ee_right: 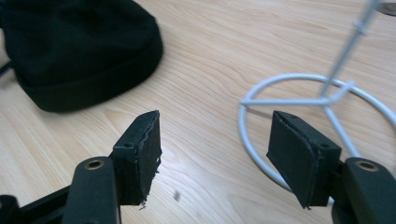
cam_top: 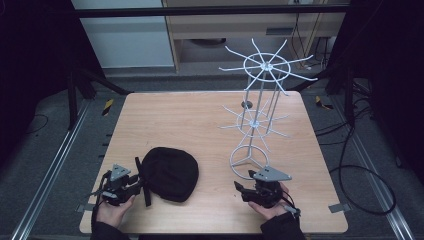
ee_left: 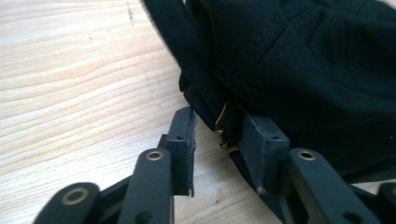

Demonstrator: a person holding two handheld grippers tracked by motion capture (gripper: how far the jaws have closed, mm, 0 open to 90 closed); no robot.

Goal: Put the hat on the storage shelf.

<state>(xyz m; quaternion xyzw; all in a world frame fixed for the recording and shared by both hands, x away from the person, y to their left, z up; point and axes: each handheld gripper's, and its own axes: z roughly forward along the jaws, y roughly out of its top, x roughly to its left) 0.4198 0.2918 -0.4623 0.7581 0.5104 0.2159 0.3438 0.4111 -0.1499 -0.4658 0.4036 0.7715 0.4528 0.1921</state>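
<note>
Overhead, pale wooden table [cam_top: 165, 117], dark room.

on the table [cam_top: 150, 120]: cap [cam_top: 170, 172] at near left, wire stand [cam_top: 260, 120] to its right, base ring toward the near edge. left gripper [cam_top: 137, 182] at the cap's left edge, jaws parted either side of the cap's strap [ee_left: 224, 126]. right gripper [cam_top: 240, 189] just before the stand's base ring [ee_right: 299, 93], apart from it.
</note>
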